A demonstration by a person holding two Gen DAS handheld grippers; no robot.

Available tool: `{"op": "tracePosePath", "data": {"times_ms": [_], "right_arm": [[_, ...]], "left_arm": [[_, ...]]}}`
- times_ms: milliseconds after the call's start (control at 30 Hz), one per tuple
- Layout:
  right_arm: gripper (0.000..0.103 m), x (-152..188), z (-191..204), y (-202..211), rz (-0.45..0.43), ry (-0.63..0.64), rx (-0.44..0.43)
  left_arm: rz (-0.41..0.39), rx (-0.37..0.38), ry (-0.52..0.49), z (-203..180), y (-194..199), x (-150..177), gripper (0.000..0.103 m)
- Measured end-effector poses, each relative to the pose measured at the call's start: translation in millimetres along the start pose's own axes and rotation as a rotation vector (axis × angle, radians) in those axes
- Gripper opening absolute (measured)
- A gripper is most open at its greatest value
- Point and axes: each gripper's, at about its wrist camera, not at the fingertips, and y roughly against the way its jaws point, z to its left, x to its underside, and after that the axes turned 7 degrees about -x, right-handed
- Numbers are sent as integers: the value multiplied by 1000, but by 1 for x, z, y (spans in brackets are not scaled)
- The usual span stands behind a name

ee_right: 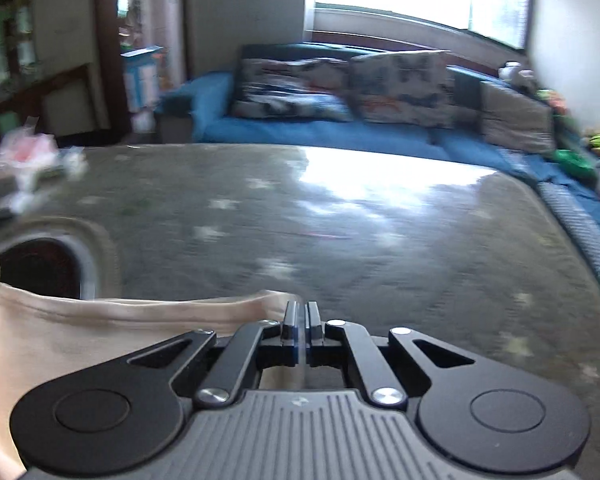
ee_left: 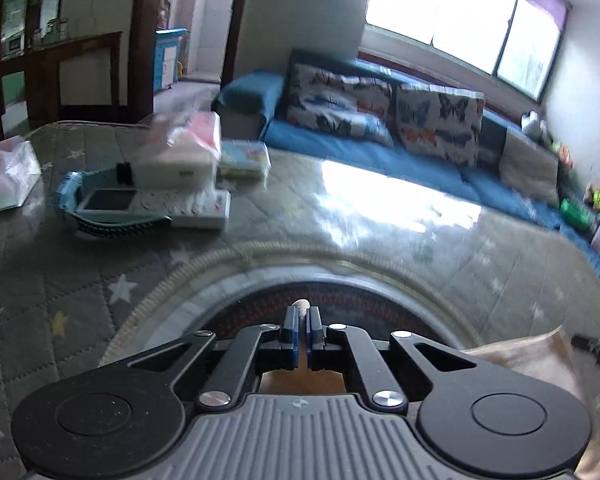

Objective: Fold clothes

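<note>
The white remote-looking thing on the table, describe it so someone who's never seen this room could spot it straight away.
Start at the grey star-print table cover in the left wrist view and go to the clutter at its far left. There the white handset lies flat in front of a pink-and-white tissue pack. Unlike the soft packets around it, it is a rigid slab with a dark screen and rows of keys.

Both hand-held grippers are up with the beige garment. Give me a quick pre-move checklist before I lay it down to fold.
1. Left hand-held gripper shut on beige garment: ok, a bit of cloth shows at the tips.
2. Right hand-held gripper shut on garment edge: ok.
3. Star-print table cover ahead: ok, bare.
4. Boxes and handset out of the landing area: ok, far left.
5. Garment hanging flat, untwisted: cannot tell.
</note>
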Motion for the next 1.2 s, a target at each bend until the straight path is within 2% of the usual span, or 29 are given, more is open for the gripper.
{"op": "tracePosePath", "data": {"times_ms": [67,200,333,533,600,667,733,867,967,1033,1100,1200], "right_arm": [[3,2,-9,1,8,0,31],[10,6,-13,25,-33,23,-2],[10,21,10,67,-68,132,-116],[13,56,42,124,-11,243,-311],[25,71,55,141,19,306,-358],[31,86,69,153,46,360,-394],[31,101,82,161,71,399,-418],[32,120,95,161,83,420,-394],[32,129,101,156,88,408,-395],[31,138,105,153,80,436,-346],[15,144,106,153,86,438,-316],[8,145,102,167,68,445,-323]], "left_arm": [[-28,17,30,11,17,0,3],[-83,42,81,32,53,1,3],[-143,49,109,53,94,6,3],[-194,24,136,89,145,28,3],[-198,7,145,101,159,38,3],[-194,-19,159,113,169,49,3],[-182,-36,183,125,175,61,3],[-141,-91,220,146,178,86,3],[-74,-121,238,161,172,104,3],[-36,-141,228,165,167,114,4],[0,-149,218,167,163,120,4],[2,-139,171,162,167,123,6]]}}
